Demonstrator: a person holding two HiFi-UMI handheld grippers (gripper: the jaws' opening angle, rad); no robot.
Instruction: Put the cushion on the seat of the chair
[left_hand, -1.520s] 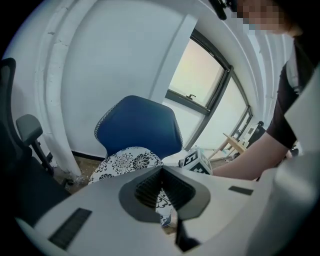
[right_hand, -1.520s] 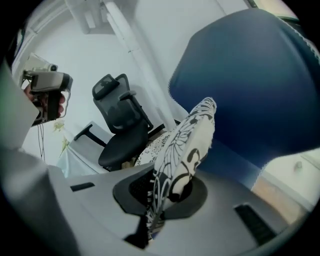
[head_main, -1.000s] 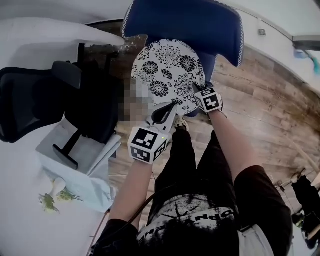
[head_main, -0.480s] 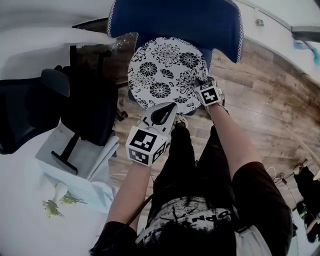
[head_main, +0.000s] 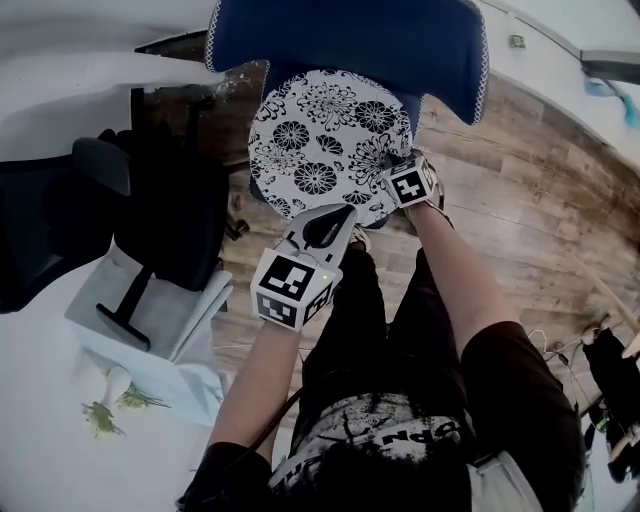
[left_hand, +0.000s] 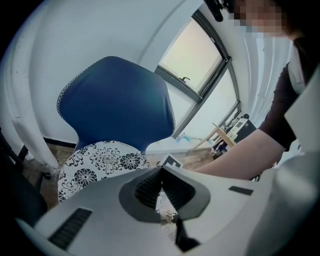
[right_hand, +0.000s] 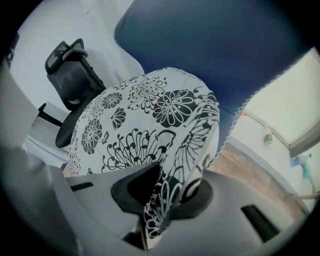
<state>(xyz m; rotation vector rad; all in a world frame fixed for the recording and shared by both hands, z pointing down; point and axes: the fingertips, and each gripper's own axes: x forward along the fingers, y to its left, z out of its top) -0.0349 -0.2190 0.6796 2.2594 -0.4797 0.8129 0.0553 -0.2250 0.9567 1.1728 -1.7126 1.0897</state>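
- Head view puts the round floral cushion (head_main: 325, 140) over the seat of the blue chair (head_main: 350, 45), just in front of the backrest. The seat itself is almost wholly hidden beneath it.
- The right hand-held gripper (head_main: 395, 165) sits at the cushion's right near rim, pointing steeply down. Its jaws are opening, with a fold of the patterned rim between the pads, which look to be pressing on it.
- The left hand-held gripper (head_main: 333, 213) meets the rim nearest the person. Its jaws are drawn narrow, and a sliver of patterned fabric shows between them.
- From both, the cushion stretches away toward the backrest, so letting go probably calls for drawing back toward the person.
- Being round, it has no long axis to square up, and neither hand is nearer: both are at the rim.
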